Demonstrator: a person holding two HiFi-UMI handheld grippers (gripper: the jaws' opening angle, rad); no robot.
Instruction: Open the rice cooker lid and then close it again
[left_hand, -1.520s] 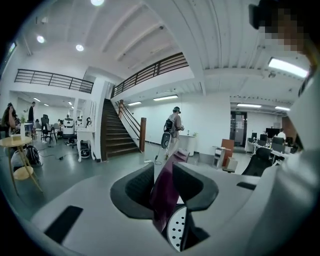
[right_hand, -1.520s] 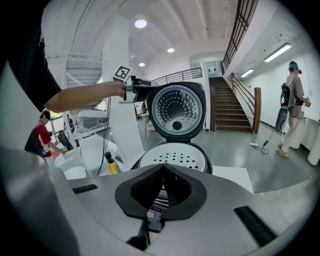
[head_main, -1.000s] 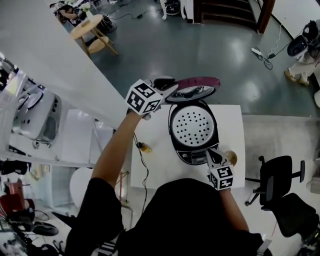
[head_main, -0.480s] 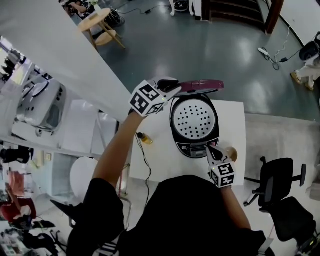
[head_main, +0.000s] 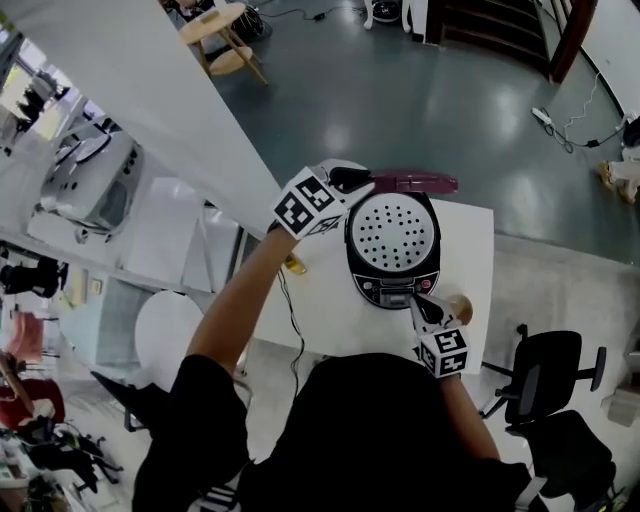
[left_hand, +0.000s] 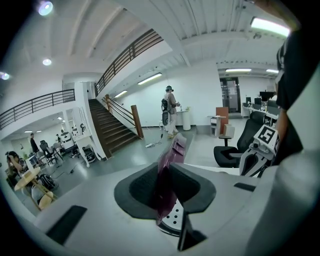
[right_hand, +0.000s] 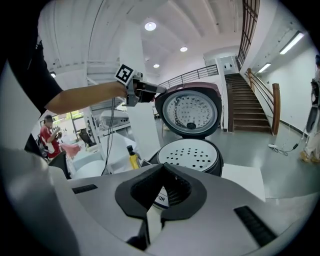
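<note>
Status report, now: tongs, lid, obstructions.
Left tongs just closing on rim of maroon lid. Right tongs shut, at front panel of rice cooker. Lid upright, open. Perforated tray in pot, nothing else over it.

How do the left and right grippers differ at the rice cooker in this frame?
The left gripper sits at the back of the cooker; the right gripper is at its front panel. The left gripper's jaws grip the edge of the raised maroon lid and have just been closing further; the right gripper's jaws are shut and empty. Both bear marker cubes.
</note>
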